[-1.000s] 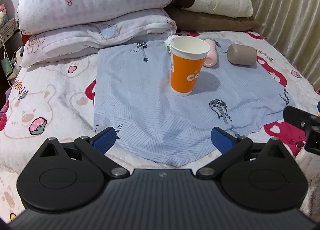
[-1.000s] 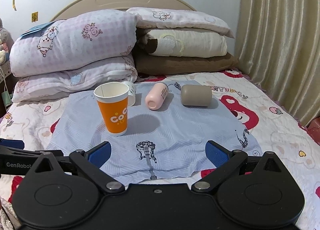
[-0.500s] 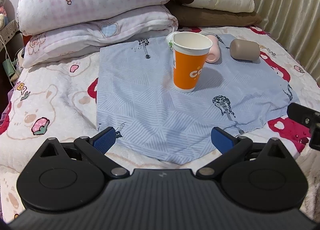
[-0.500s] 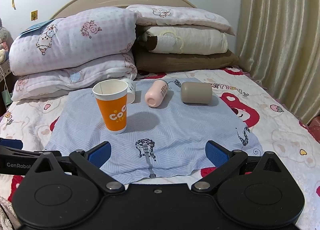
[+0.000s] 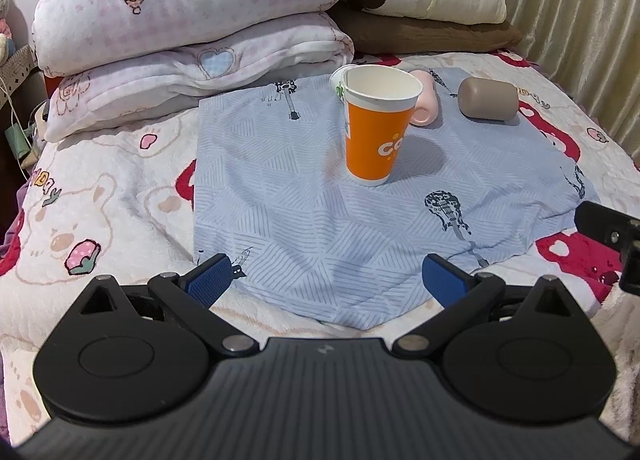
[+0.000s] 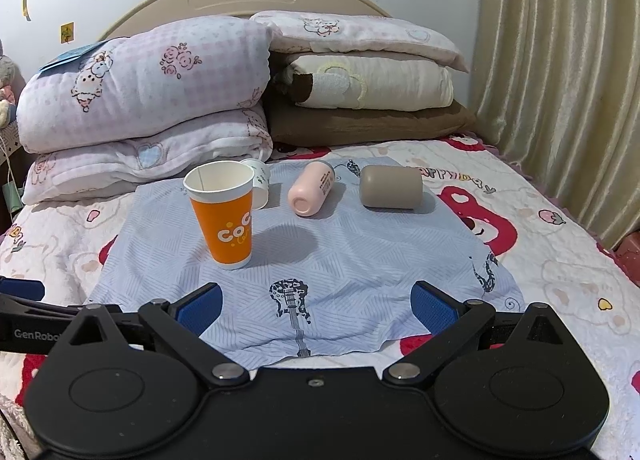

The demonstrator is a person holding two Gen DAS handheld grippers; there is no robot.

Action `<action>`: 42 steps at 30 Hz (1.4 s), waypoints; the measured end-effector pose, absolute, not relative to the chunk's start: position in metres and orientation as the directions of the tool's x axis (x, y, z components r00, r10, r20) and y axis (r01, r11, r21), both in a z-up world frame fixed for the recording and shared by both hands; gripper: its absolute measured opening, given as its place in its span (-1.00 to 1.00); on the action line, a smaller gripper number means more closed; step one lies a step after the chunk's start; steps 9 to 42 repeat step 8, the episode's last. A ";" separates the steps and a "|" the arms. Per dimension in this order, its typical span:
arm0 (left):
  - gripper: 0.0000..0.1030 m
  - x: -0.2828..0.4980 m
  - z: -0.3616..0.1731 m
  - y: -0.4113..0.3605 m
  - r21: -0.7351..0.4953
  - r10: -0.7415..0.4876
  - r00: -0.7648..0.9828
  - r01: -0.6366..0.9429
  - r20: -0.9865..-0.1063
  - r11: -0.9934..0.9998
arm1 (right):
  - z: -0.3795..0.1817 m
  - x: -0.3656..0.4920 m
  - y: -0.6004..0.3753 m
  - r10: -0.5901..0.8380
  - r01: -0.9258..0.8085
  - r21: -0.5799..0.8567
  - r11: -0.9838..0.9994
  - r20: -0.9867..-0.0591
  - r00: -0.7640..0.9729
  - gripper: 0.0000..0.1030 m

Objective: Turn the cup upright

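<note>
An orange paper cup (image 5: 378, 127) (image 6: 224, 213) stands upright on a blue cloth (image 5: 304, 215) (image 6: 360, 260) on the bed. Behind it a small white cup (image 6: 260, 181) lies on its side, partly hidden in the left wrist view (image 5: 339, 83). A pink cup (image 6: 311, 192) (image 5: 426, 103) and a taupe cup (image 6: 391, 191) (image 5: 488, 99) also lie on their sides. My left gripper (image 5: 326, 280) is open and empty at the cloth's near edge. My right gripper (image 6: 318, 306) is open and empty, well short of the cups.
Stacked pillows and folded blankets (image 6: 160, 99) line the head of the bed behind the cups. A curtain (image 6: 560, 79) hangs at the right. The right gripper's body shows at the right edge of the left wrist view (image 5: 612, 236).
Both grippers have drawn back slightly from the cups. The cups have not moved.
</note>
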State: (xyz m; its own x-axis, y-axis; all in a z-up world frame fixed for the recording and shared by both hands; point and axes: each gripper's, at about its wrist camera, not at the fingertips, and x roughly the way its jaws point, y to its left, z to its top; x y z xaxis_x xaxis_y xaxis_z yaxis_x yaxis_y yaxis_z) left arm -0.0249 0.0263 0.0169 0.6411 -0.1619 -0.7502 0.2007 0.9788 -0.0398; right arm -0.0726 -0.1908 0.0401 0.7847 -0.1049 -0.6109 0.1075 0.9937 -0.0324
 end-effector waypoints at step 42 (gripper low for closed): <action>1.00 -0.025 0.018 0.026 -0.040 -0.164 0.640 0.203 -0.751 0.978 | 0.040 -0.072 -0.192 -0.104 0.107 -0.032 0.994 -0.612 0.784 0.98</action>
